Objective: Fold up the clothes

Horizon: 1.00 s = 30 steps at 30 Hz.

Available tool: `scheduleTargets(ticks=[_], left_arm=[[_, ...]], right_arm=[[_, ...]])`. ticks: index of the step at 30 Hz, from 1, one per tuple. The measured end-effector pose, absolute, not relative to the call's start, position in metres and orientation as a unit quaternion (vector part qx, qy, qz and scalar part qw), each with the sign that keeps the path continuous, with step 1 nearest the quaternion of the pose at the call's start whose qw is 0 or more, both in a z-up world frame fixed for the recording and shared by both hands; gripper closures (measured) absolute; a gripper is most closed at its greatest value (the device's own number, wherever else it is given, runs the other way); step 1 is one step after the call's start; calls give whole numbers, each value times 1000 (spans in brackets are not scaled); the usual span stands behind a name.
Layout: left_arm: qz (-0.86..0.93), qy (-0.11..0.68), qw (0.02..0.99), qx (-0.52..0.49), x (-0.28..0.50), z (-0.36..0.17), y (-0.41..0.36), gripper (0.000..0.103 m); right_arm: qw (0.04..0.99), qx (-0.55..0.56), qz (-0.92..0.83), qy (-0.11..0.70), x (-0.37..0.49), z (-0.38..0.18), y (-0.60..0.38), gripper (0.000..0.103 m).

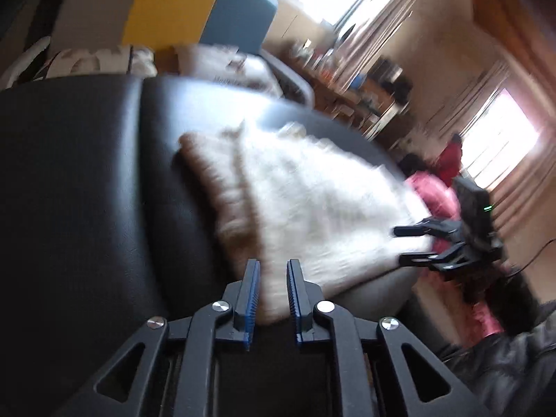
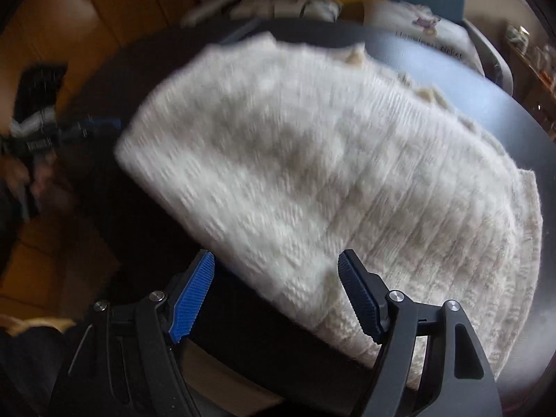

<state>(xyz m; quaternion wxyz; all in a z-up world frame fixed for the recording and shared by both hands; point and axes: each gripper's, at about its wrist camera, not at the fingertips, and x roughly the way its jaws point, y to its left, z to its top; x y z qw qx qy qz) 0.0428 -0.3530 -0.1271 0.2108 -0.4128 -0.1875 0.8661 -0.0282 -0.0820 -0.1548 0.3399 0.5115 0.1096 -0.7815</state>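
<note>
**White knit sweater lies folded on the black table, both grippers open over its near edge**

A chunky cream-white knitted sweater lies folded in a thick pad on a round black leather-look table top. It covers the middle and the right part of the table, and its ribbed hem spreads toward the table's right edge in the right wrist view. Small knitted bobbles stand along its far edge.

The left gripper, black with blue ribbed pads, hovers at the sweater's near corner. Its jaws stand a little apart, with a fold of the knit showing in the narrow gap, but the pads do not press on it.

The right gripper has its jaws set wide. It points steeply down over the near edge of the sweater; the right pad sits against the knit, while the left pad stands clear over the dark table. Nothing is clamped between them.

Beyond the table a stack of pale folded clothes lies by a blue chair back. A pink garment lies to the right, past the table's edge. Both pictures are blurred.
</note>
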Motion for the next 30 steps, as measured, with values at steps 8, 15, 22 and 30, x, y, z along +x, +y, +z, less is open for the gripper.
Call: scheduleTargets(ticks=[8,15,22,30], left_arm=[[855,-167,268,-411,25,-129,-272,84],[835,-105,231,-488,1,-170,-219,85],[841,-127,234,-471,17,-164,-227,86],[843,-102,264,-458,7,-156,-190,85]], right_arm=[[244,510,-817,113,-40,-159,-59,26],[224,533,-806,130,-37,-191,-50,26],[244,518,-812,110,-37,-193,-37,24],[262,491,-820,135,-30,-178,-65,24]])
